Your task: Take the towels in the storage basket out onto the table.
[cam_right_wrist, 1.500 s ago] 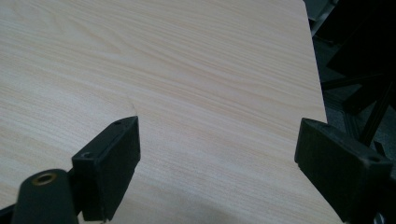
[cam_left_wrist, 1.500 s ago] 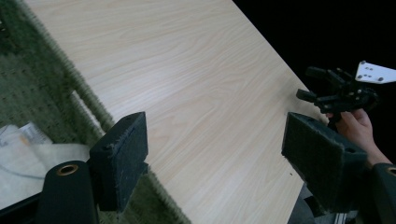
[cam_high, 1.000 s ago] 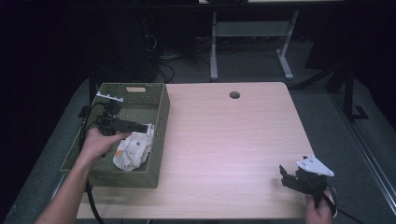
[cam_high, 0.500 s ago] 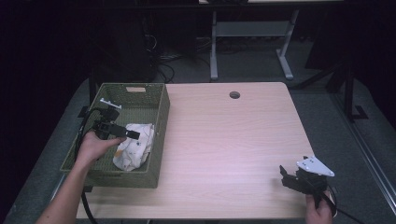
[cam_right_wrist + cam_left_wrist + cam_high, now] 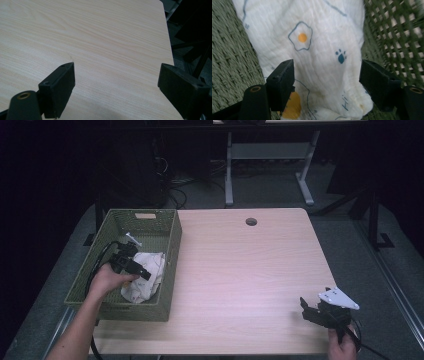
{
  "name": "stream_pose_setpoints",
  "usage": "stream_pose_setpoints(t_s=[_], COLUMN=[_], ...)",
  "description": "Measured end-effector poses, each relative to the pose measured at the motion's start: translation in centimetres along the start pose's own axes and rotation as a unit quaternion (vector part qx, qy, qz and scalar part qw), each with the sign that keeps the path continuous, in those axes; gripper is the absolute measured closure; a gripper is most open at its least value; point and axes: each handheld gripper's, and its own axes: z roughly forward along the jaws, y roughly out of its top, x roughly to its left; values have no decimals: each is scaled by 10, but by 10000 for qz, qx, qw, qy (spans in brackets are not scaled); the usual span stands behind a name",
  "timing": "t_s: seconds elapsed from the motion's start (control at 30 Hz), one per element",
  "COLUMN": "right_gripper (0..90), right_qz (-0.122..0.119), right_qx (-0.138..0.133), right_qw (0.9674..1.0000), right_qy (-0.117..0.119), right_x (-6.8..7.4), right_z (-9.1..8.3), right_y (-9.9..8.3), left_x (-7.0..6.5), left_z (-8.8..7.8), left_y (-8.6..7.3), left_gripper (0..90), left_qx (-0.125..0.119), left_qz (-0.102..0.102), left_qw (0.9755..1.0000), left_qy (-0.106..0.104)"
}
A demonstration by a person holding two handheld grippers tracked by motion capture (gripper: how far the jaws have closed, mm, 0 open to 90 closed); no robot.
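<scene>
A white cloth printed with fried eggs and paw prints lies crumpled in a green woven basket at the table's left. My left gripper is down inside the basket, right over the cloth. Its jaws have just been closing a little and still stand wide, with the cloth between them and the pads not pressing on it. My right gripper hovers open and empty above the bare wood near the table's front right corner.
The basket's lattice wall rises close on one side of the left gripper. A light wooden table has a cable hole at the back. Its right edge lies near the right gripper. A metal stand is behind the table.
My left hand has come down into the basket, bringing its gripper onto the cloth. The right gripper has stayed where it was.
</scene>
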Motion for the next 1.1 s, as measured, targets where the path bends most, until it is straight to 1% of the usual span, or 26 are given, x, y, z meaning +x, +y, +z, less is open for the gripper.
stream_pose_setpoints(t_s=[0.03,0.07,0.1,0.13,0.2,0.23,0.27,0.3,0.33,0.4,0.43,0.47,0.5,0.6,0.63,0.67,0.7,0.77,0.87,0.9,0.93,1.07,1.1], right_gripper=[139,139,139,139,139,139,139,139,139,139,139,139,139,139,139,139,139,139,139,139,139,139,139], right_qz=[-1,-2,-2,-3,-6,-1,-1,-3,1,-13,-8,-13,-16,11,5,18,23,23,16,5,5,35,52], right_qx=[-2,-3,-3,-2,0,-3,-3,-6,-6,-3,-4,-16,-17,-20,-12,-25,-24,-13,-9,34,34,-9,-4], right_qw=[10000,10000,10000,10000,10000,10000,10000,10000,10000,10000,10000,10000,10000,10000,10000,10000,10000,10000,10000,10000,10000,10000,10000], right_qy=[-1,4,4,5,11,9,9,8,12,23,24,11,8,17,8,3,0,7,17,34,34,40,34], right_x=[0,0,0,0,0,0,0,0,0,0,0,0,0,0,-1,-1,-1,-1,0,1,1,-1,-1], right_z=[0,0,0,0,0,0,0,0,0,0,0,-1,-2,-2,-2,-1,-1,-1,0,1,1,-1,-1], right_y=[0,0,0,0,0,0,0,0,0,0,0,0,0,0,-1,-1,-1,0,0,0,0,-1,-2], left_x=[-1,-2,-2,-2,-5,-7,-7,-9,-9,-9,-9,-7,-5,-3,-2,-1,0,1,2,2,3,7,8], left_z=[4,10,10,15,21,25,25,27,27,27,26,26,25,24,24,23,23,23,23,22,22,21,20], left_y=[1,1,1,2,1,2,2,2,2,2,2,2,2,1,0,0,-1,-1,-1,-1,-1,-2,-2], left_gripper=[292,298,301,301,328,347,358,358,385,435,460,487,546,635,659,674,684,694,703,708,708,722,724], left_qx=[126,366,366,536,673,746,746,752,788,806,779,803,787,753,704,714,673,676,648,656,672,626,632], left_qz=[13,92,92,175,393,458,458,482,537,525,481,480,426,457,406,441,362,369,318,321,341,222,226], left_qw=[9999,9992,9992,9982,9963,9954,9954,9950,9944,9943,9948,9947,9951,9953,9960,9957,9964,9965,9969,9969,9968,9977,9976], left_qy=[56,148,148,182,354,392,392,436,448,461,442,435,419,397,382,386,355,337,308,297,273,151,142])
